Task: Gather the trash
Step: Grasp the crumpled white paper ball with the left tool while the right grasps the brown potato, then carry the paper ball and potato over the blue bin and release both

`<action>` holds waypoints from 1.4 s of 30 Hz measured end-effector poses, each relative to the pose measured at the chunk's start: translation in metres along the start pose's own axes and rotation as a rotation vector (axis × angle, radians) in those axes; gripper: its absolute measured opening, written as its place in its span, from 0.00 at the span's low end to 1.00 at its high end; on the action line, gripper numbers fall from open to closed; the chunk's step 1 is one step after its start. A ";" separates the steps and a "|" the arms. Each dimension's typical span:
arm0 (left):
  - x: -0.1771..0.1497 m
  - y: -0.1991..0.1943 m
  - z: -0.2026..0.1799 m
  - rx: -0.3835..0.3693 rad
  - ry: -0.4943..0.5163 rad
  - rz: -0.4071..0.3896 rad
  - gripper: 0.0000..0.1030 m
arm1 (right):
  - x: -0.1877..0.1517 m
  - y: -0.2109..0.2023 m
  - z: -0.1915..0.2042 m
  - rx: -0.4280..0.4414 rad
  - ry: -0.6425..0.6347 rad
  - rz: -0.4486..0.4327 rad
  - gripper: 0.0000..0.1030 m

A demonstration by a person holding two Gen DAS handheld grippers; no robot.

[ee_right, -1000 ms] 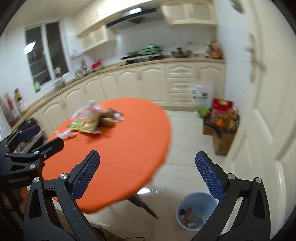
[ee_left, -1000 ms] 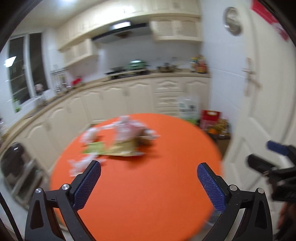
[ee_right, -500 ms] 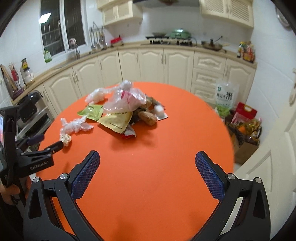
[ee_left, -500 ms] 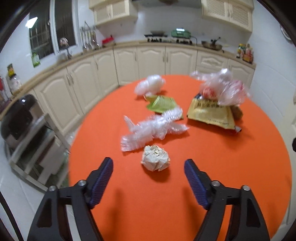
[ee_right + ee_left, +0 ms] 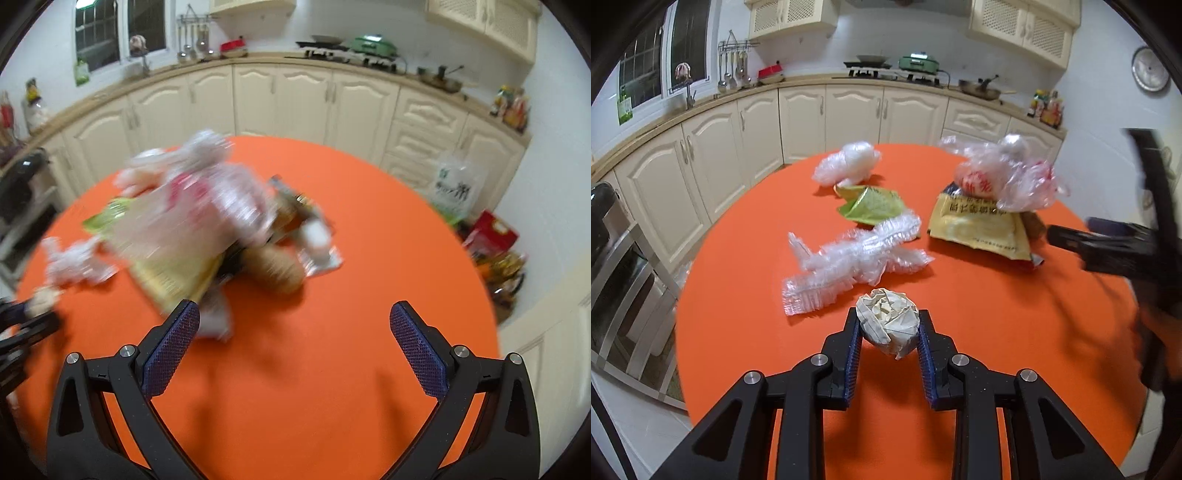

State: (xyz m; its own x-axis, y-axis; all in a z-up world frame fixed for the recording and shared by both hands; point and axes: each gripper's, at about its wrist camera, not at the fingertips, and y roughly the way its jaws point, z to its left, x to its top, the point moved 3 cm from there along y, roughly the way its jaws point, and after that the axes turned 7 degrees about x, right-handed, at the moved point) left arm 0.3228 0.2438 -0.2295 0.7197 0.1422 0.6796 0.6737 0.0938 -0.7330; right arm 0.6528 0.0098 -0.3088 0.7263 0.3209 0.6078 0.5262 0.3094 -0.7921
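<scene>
Trash lies on a round orange table (image 5: 1015, 332). My left gripper (image 5: 888, 328) is shut on a crumpled white paper ball (image 5: 888, 325) near the table's left front. Beyond it lie a clear plastic wrap (image 5: 857, 258), a green wrapper (image 5: 871, 205), a yellow snack bag (image 5: 979, 229), a clear bag with red print (image 5: 1004, 181) and a second clear bag (image 5: 849, 166). My right gripper (image 5: 295, 325) is open and empty, over the table just in front of the blurred trash pile (image 5: 195, 225). It also shows at the right of the left wrist view (image 5: 1067, 238).
Cream kitchen cabinets (image 5: 849, 114) curve behind the table. A metal rack (image 5: 613, 280) stands at the left. Bags and boxes (image 5: 491, 240) sit on the floor at the right, by the wall.
My left gripper moved forward and shut on the paper ball. My right gripper moved closer to the trash pile and stays open.
</scene>
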 end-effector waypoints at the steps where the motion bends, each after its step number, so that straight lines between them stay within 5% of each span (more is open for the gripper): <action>1: 0.001 -0.006 0.005 -0.008 -0.002 -0.004 0.24 | 0.005 0.011 -0.001 0.013 -0.007 0.019 0.94; 2: 0.004 -0.012 0.013 -0.012 -0.001 -0.009 0.24 | 0.007 0.019 -0.001 0.015 -0.015 0.036 0.90; 4: 0.007 -0.020 0.025 -0.010 0.002 -0.019 0.24 | 0.010 0.029 -0.002 0.008 -0.025 0.052 0.67; 7: 0.009 -0.024 0.029 -0.007 0.006 -0.024 0.24 | 0.011 0.037 -0.001 0.047 -0.030 0.057 0.53; 10: 0.018 -0.015 0.007 -0.005 0.016 -0.021 0.24 | 0.008 0.034 0.001 0.076 -0.037 0.051 0.30; 18: 0.040 -0.015 -0.042 -0.043 0.051 -0.049 0.24 | -0.033 -0.031 -0.010 0.207 0.036 -0.042 0.29; 25: 0.037 -0.059 -0.104 -0.069 0.113 -0.115 0.24 | -0.085 -0.122 -0.023 0.233 0.089 -0.177 0.29; 34: 0.016 -0.096 -0.211 -0.142 0.246 -0.181 0.24 | -0.157 -0.233 -0.072 0.155 0.198 -0.305 0.29; 42: -0.002 -0.085 -0.322 -0.239 0.375 -0.115 0.24 | -0.222 -0.276 -0.135 0.030 0.300 -0.320 0.29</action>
State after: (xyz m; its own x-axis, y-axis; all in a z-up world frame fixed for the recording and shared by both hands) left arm 0.3181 -0.0814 -0.1598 0.6190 -0.2263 0.7521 0.7412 -0.1482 -0.6547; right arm 0.4055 -0.2677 -0.2329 0.6275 -0.0687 0.7756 0.7357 0.3785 -0.5617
